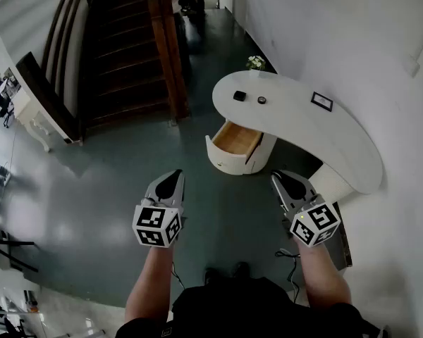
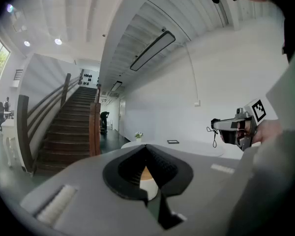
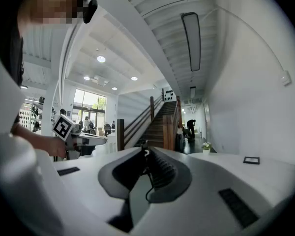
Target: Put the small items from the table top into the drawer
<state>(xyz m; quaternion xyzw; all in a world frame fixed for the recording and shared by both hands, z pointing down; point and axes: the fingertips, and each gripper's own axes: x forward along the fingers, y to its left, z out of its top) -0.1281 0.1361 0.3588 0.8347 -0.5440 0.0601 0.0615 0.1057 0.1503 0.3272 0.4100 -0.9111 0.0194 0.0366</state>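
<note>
The white curved table (image 1: 296,111) stands ahead to the right. On it lie a small black square item (image 1: 240,96) and a small black round item (image 1: 261,100). Below the table's near edge the wooden drawer (image 1: 236,139) is pulled out and looks empty. Both grippers hang over the floor, well short of the table. My left gripper (image 1: 176,177) (image 2: 146,149) has its jaws together with nothing between them. My right gripper (image 1: 277,179) (image 3: 145,151) is likewise shut and empty. In the left gripper view the table (image 2: 187,146) shows far beyond the jaw tips.
A small framed picture (image 1: 321,101) and a flower pot (image 1: 254,63) also sit on the table. A wooden staircase (image 1: 127,55) rises at the far left, with its newel post (image 1: 168,55) near the table. White wall runs along the right; dark glossy floor lies between me and the drawer.
</note>
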